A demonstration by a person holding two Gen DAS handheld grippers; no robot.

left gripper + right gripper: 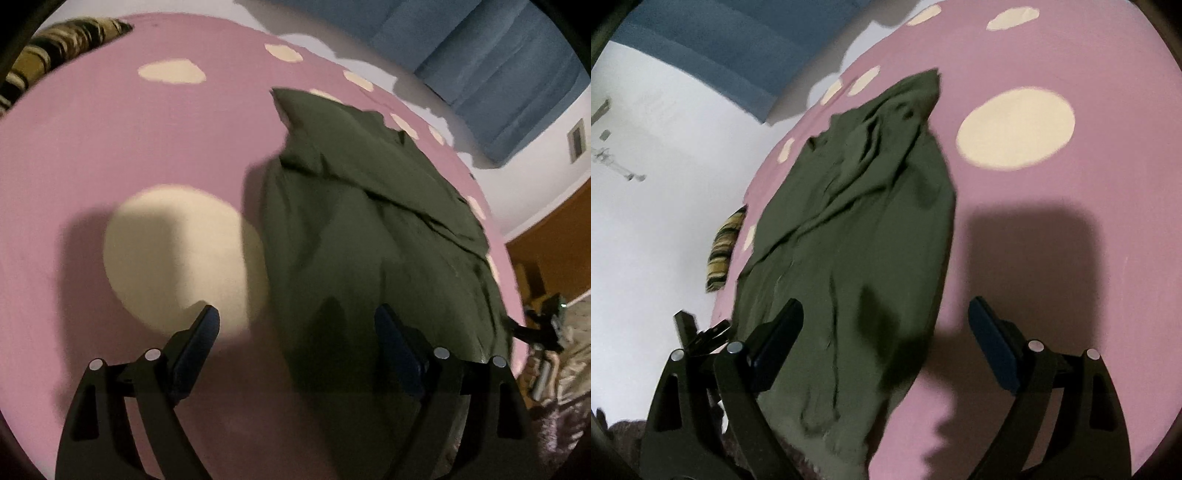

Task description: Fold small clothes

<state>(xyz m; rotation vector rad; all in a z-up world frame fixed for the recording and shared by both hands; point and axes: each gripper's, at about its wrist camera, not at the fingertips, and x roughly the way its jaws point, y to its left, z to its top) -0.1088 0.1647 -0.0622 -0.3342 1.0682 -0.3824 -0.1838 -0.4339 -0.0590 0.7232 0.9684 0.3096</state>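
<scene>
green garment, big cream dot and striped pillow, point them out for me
green garment (369,240): left wrist view, middle of the cloth.
big cream dot (1015,129): right wrist view, centre of the dot.
striped pillow (55,48): left wrist view, its striped top.

Both views are showing motion blur. The near hem of the dark green garment (369,258) is running out of the lower frame edge in the left wrist view. In the right wrist view, the garment (849,221) is hiding part of the pink dotted bed cover (1052,258) beneath it. Beside the garment's left edge, a striped item (722,251) is lying partly hidden behind the cover; its identity is not readable. The right tongs (543,328) are appearing small and blurred past the garment's right edge; their jaw state is unreadable there.
</scene>
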